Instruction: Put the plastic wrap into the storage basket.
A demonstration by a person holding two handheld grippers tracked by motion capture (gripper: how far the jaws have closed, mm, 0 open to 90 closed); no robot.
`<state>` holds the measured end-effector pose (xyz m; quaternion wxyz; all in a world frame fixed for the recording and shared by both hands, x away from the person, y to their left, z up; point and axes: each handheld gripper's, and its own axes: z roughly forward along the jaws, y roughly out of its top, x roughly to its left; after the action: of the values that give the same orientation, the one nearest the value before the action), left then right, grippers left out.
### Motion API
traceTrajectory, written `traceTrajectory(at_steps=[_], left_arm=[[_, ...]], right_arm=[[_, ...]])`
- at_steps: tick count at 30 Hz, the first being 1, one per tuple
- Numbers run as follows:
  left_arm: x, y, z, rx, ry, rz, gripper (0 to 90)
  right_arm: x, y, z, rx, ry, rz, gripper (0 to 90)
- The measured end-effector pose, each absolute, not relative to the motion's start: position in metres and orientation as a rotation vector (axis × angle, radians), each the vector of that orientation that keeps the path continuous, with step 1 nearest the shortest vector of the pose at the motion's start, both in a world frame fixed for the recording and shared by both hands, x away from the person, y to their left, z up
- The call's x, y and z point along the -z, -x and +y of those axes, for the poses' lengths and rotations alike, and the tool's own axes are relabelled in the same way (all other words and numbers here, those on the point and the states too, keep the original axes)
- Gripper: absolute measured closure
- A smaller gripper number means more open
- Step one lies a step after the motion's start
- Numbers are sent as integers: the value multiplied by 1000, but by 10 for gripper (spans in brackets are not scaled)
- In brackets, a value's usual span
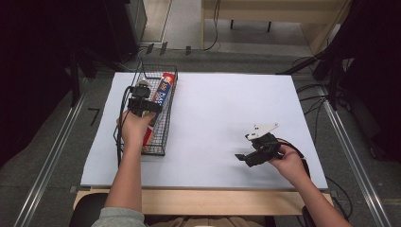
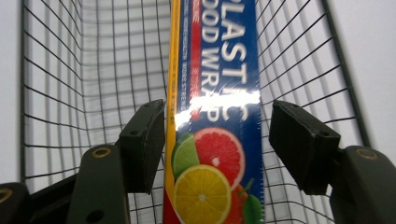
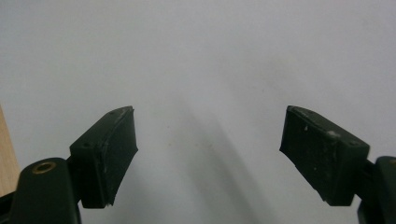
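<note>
A blue plastic-wrap box (image 1: 163, 90) with citrus fruit printed on it lies lengthwise in a black wire basket (image 1: 168, 119) at the table's left. My left gripper (image 1: 143, 109) reaches down into the basket over the box's near half. In the left gripper view the box (image 2: 219, 70) runs up between the jaws of that gripper (image 2: 217, 121). The left pad sits at the box's edge and the right pad stands clear of it, so the gripper is open. My right gripper (image 1: 243, 158) rests low over the white table at the right, and in its own view this gripper (image 3: 208, 121) is open with nothing between its jaws.
The white table top (image 1: 217, 109) spreads between the two hands. The basket's wire walls (image 2: 93, 70) close in on both sides of the left gripper. A wooden edge (image 1: 203, 201) runs along the near side. Cables trail from both grippers.
</note>
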<state>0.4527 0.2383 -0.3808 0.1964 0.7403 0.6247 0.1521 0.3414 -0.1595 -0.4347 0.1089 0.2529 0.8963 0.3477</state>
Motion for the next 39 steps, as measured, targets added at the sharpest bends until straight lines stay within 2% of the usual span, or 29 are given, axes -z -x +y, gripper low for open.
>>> traceTrajectory(at_steps=[4, 14, 24, 39], left_arm=[[368, -448, 238, -355, -2076, 1701, 357], [338, -427, 237, -290, -2078, 1538, 308], [336, -398, 229, -260, -2149, 1345, 290], [355, -355, 193, -230, -2273, 1021, 300]], right_arm=[[435, -342, -159, -1032, -756, 2640, 190], [436, -342, -158, -1038, -767, 2653, 190], [436, -342, -159, -1034, -779, 2657, 189], [437, -343, -161, -1025, -788, 2664, 189]])
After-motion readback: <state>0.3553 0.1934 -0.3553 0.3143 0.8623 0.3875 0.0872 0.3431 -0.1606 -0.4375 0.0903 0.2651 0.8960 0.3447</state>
